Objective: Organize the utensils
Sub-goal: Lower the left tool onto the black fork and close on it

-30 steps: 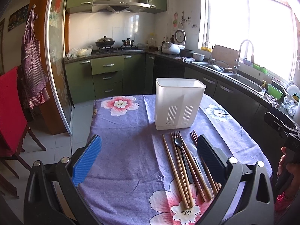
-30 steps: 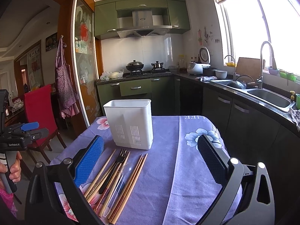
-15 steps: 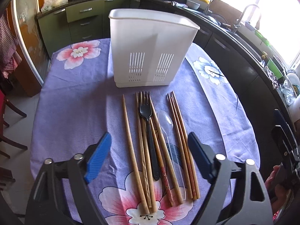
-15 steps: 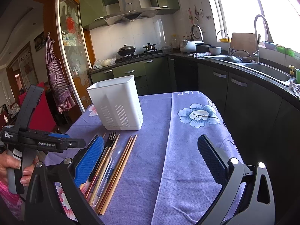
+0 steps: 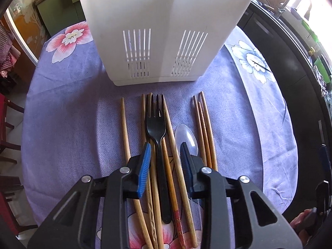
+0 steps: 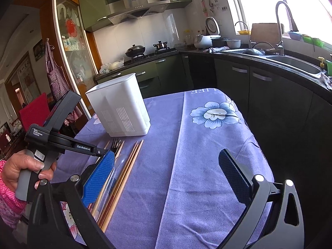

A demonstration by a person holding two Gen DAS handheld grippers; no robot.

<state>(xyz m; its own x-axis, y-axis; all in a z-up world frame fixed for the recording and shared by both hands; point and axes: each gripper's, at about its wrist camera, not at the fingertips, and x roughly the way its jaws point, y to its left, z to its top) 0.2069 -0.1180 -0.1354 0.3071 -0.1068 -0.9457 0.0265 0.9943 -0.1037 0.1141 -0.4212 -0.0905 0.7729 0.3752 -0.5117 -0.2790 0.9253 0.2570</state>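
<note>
A home kitchen: green cabinets, stove, sink.

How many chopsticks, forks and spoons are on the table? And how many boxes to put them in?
Chopsticks: 8
Black fork: 1
Clear spoon: 1
White box: 1
Total: 11

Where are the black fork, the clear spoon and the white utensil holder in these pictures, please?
black fork point(image 5: 156, 128), left wrist view, on its head below the tines.
clear spoon point(image 5: 185, 138), left wrist view, on its bowl.
white utensil holder point(image 6: 121, 109), right wrist view, on its front wall.
</note>
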